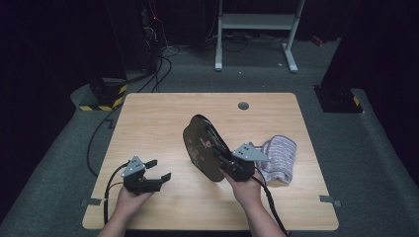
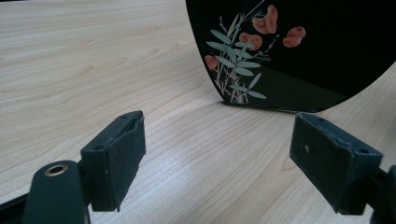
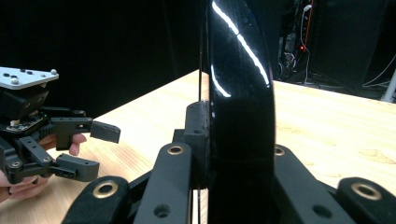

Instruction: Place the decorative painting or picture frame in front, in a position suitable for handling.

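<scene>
Open left tool (image 2: 219, 158) faces flowered black tray (image 2: 299, 51), apparently standing on edge.

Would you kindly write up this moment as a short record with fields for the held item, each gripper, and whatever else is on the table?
Held item: black lacquer plate with a painted flower sprig, stood on edge, its lower rim on the table
Right gripper: jaws shut on the plate's rim
Left gripper: jaws open, nothing between them, pointed toward the plate
Also on table: striped cloth, crumpled, beside the right gripper
Surface: wooden table
</scene>
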{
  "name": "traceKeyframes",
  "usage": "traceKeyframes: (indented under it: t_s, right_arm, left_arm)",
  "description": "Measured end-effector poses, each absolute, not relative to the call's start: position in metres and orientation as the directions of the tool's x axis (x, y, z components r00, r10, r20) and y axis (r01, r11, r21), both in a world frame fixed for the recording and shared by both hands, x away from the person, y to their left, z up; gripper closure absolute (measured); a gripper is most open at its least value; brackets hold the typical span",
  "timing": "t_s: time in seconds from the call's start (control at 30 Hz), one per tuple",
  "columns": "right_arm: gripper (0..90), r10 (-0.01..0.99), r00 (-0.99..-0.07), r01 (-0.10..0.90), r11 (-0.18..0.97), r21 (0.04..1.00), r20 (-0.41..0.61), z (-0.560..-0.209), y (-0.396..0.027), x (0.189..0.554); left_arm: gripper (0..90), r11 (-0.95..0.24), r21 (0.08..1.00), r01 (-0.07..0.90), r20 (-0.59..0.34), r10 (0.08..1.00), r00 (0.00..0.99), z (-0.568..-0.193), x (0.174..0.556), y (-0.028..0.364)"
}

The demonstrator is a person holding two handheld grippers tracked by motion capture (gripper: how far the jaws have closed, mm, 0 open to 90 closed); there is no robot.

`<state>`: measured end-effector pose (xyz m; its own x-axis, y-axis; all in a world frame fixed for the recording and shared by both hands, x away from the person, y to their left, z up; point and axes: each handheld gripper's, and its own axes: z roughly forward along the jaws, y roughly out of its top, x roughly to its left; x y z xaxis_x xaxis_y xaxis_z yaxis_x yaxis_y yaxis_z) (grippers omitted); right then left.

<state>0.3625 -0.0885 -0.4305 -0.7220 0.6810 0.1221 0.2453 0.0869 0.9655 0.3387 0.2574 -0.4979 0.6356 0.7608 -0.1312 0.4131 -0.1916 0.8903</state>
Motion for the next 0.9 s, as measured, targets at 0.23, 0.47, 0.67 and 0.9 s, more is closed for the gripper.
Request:
traceKeyframes:
  t_s: [0.23,0.47,0.67,0.9]
  right_arm:
    - [80.6,0.668,-0.733,0.236,0.071,0.969,0.13,-0.437,-0.092,0.36]
    - [79.5,0.652,-0.738,0.251,0.03,0.968,0.171,-0.444,-0.1,0.361]
    - [60.4,0.647,-0.745,0.261,0.057,0.964,0.164,-0.448,-0.099,0.361]
    - [53.4,0.655,-0.73,0.325,0.081,0.942,0.195,-0.471,-0.107,0.35]
  left_arm:
    - [18.7,-0.193,0.891,0.411,-0.129,0.761,0.636,-0.498,0.338,0.257]
    - [18.7,-0.195,0.89,0.413,-0.129,0.76,0.637,-0.498,0.338,0.256]
    - [18.6,-0.19,0.89,0.415,-0.135,0.76,0.636,-0.497,0.338,0.257]
    - [18.7,-0.194,0.89,0.413,-0.13,0.761,0.636,-0.497,0.337,0.256]
